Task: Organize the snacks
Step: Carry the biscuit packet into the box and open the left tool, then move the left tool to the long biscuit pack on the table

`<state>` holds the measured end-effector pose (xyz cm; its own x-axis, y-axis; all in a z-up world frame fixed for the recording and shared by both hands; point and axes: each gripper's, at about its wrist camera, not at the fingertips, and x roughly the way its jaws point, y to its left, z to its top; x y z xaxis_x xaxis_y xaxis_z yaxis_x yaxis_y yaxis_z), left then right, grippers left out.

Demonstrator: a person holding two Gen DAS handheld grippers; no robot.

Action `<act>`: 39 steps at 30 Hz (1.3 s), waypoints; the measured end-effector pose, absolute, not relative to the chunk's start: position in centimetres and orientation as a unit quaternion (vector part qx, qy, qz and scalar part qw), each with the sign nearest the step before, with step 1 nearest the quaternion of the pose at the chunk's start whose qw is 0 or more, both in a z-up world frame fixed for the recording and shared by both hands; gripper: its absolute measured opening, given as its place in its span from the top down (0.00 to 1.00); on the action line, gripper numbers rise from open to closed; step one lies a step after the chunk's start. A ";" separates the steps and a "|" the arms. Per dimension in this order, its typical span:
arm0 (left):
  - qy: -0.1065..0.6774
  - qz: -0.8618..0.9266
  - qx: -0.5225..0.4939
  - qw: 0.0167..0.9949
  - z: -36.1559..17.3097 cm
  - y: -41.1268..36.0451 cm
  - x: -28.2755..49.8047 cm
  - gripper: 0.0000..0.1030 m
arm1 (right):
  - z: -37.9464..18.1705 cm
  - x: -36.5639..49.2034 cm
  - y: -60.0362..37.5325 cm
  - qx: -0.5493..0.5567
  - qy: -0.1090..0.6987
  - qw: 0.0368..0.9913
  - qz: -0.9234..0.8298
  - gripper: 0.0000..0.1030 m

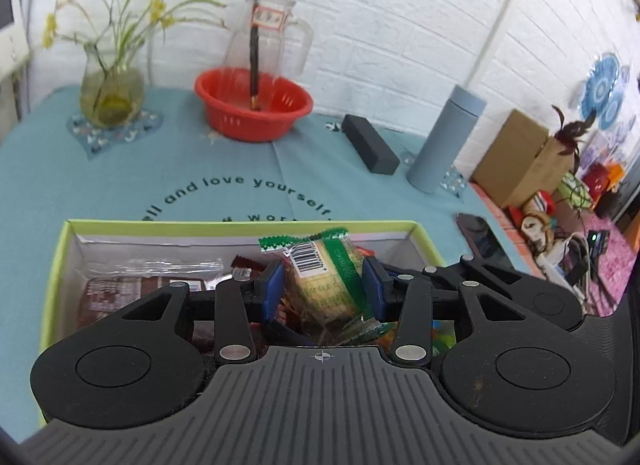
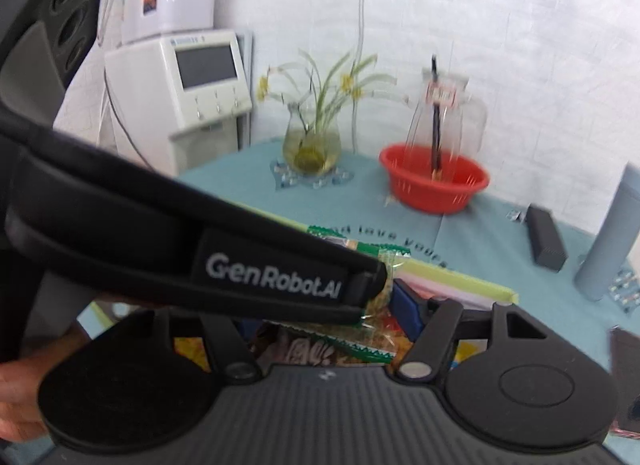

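My left gripper (image 1: 324, 285) is shut on a green-and-yellow snack packet (image 1: 324, 281), held upright over the open lime-green box (image 1: 240, 225). The box holds several other snacks, among them a brown packet (image 1: 132, 293) at its left. In the right wrist view the left gripper's black body (image 2: 200, 249) crosses in front and hides my right gripper's left finger. Only the right blue pad (image 2: 406, 307) shows, beside the same green packet (image 2: 380, 305). I cannot tell whether the right gripper is open or shut. The box rim (image 2: 460, 277) lies just beyond.
On the blue tablecloth stand a red basket (image 1: 254, 105) with a glass jug (image 1: 272, 37), a flower vase (image 1: 112, 93), a black case (image 1: 370, 143), a grey-blue flask (image 1: 446, 139) and a phone (image 1: 478, 235). A white appliance (image 2: 192, 93) stands at the left.
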<state>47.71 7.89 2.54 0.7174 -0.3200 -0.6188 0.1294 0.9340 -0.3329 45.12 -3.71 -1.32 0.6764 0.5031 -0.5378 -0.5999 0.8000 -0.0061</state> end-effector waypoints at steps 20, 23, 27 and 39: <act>0.254 -0.110 -0.125 0.953 5.4 16.6 35.6 0.26 | 0.5 31.6 -7.4 -0.050 0.198 0.935 0.290 0.07; 0.295 -0.073 -0.098 0.948 2.1 18.7 33.5 0.27 | -1.8 27.7 -7.3 -0.040 0.233 0.922 0.308 0.07; 0.367 -0.038 -0.112 0.923 -2.5 20.8 32.6 0.41 | -4.9 24.5 -6.0 -0.045 0.276 0.906 0.318 0.07; 0.392 -0.050 -0.104 0.913 -5.3 13.7 27.4 0.39 | -5.2 21.8 -6.1 -0.038 0.284 0.906 0.313 0.07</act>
<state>27.40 13.69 -5.31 0.6880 -0.1732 -0.7047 0.0103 0.9733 -0.2292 21.80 -6.12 -5.16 0.6427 0.5459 -0.5375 -0.5888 0.8008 0.1093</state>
